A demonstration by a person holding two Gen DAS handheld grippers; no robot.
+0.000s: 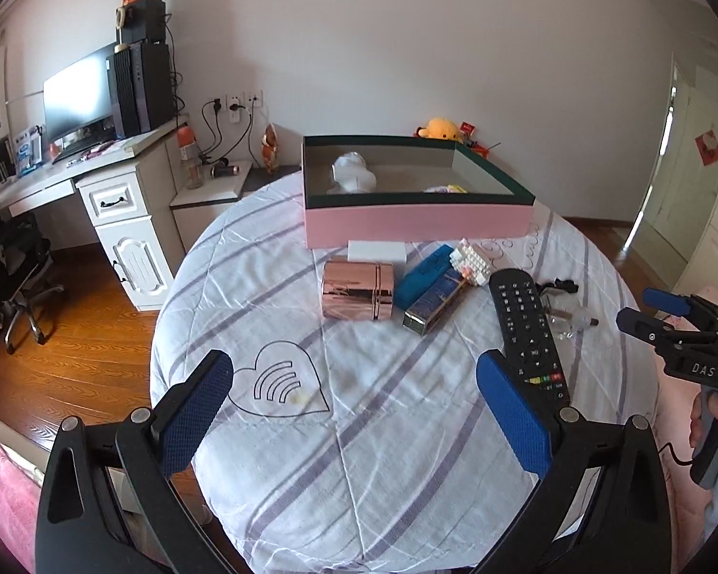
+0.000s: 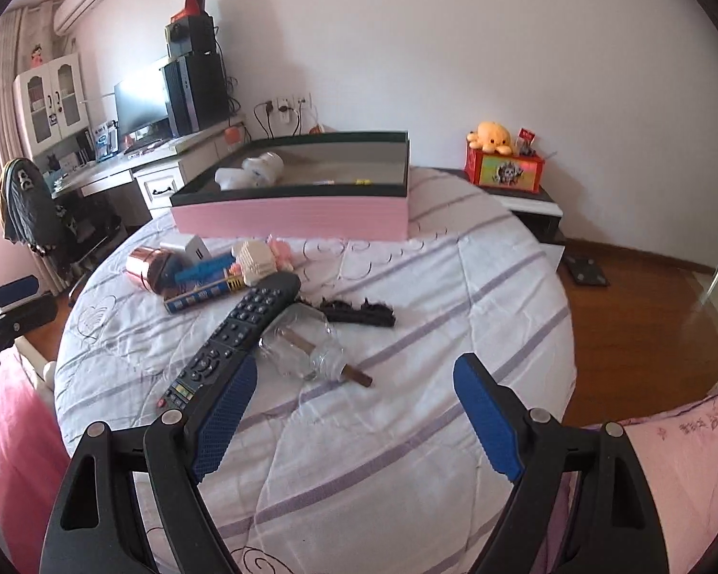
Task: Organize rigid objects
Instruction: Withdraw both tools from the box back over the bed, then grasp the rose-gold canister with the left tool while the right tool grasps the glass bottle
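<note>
Desk [image 1: 48,177] w/ monitor [image 1: 79,91] far left, office chair [image 1: 19,277] beside; orange plush [image 2: 493,136] on red box [image 2: 507,170]

Each claw [image 1: 354,411] is black plastic with blue textured pads [image 1: 512,413], silver screws, white "DAS" lettering.

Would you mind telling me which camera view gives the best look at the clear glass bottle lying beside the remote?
The right wrist view: the glass bottle lies near the frame's middle, its whole length and brown stick showing, beside the remote. In the left wrist view the bottle is small, near the right side, partly hidden behind the remote.
</note>
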